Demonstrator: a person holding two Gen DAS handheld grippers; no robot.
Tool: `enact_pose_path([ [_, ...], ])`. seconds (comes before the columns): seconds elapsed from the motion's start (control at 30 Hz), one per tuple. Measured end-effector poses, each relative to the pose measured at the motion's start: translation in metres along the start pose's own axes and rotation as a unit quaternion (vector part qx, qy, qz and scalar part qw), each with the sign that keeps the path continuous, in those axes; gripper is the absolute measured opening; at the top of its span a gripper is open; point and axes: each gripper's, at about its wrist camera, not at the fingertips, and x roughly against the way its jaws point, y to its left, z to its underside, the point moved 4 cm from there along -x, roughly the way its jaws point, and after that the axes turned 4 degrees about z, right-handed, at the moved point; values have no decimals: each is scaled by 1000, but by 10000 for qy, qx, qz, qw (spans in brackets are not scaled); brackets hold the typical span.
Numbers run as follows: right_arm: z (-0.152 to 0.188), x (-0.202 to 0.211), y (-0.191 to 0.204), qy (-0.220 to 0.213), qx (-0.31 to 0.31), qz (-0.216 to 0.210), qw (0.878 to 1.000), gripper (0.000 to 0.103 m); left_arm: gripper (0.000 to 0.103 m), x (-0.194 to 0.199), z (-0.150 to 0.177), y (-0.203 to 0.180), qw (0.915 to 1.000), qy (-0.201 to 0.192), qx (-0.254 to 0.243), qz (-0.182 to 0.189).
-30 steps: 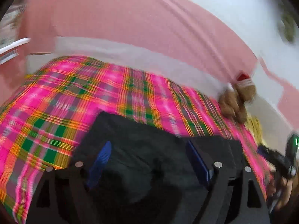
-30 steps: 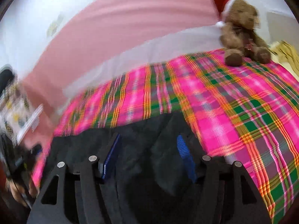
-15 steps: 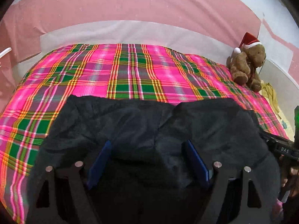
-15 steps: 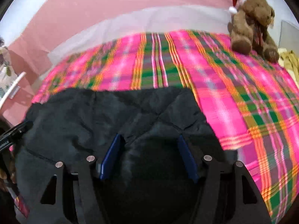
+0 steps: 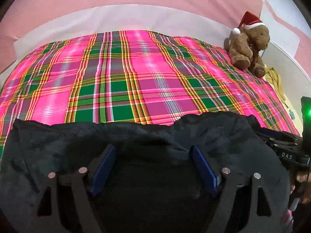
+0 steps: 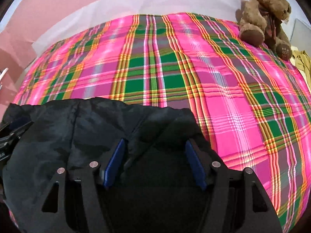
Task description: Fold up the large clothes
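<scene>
A large black padded garment [image 5: 58,147] lies on the near part of a bed with a pink and green plaid cover [image 5: 136,73]. It also shows in the right wrist view [image 6: 73,132]. My left gripper [image 5: 153,155] is open, its blue pads [image 5: 105,165] spread wide with garment fabric bunched between and below them. My right gripper [image 6: 154,149] is open too, over the garment's right part near its edge, with a fold of fabric between the fingers [image 6: 194,163]. The right gripper's body shows at the right edge of the left wrist view [image 5: 285,147].
A brown teddy bear in a Santa hat [image 5: 248,44] sits at the bed's far right corner, also in the right wrist view [image 6: 264,13]. A yellow cloth [image 5: 276,79] lies beside it. A white headboard strip [image 5: 136,17] and pink wall lie beyond the bed.
Both grippers have swung and steadied to face the bed squarely. The garment's far edge now lies lower in both views, with more plaid cover showing beyond it.
</scene>
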Motion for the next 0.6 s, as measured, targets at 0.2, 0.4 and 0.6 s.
enact_pose_path([
  [0.2, 0, -13, 0, 12, -29, 110, 9999, 64, 83, -13, 5, 2, 10000, 30, -11, -67],
  [0.4, 4, -16, 2, -115, -120, 147, 9998, 65, 83, -19, 5, 2, 9999, -6, -69, -148],
  [0.6, -2, 0, -1, -118, -224, 149, 9996, 65, 81, -12, 2, 3, 9999, 73, -28, -142],
])
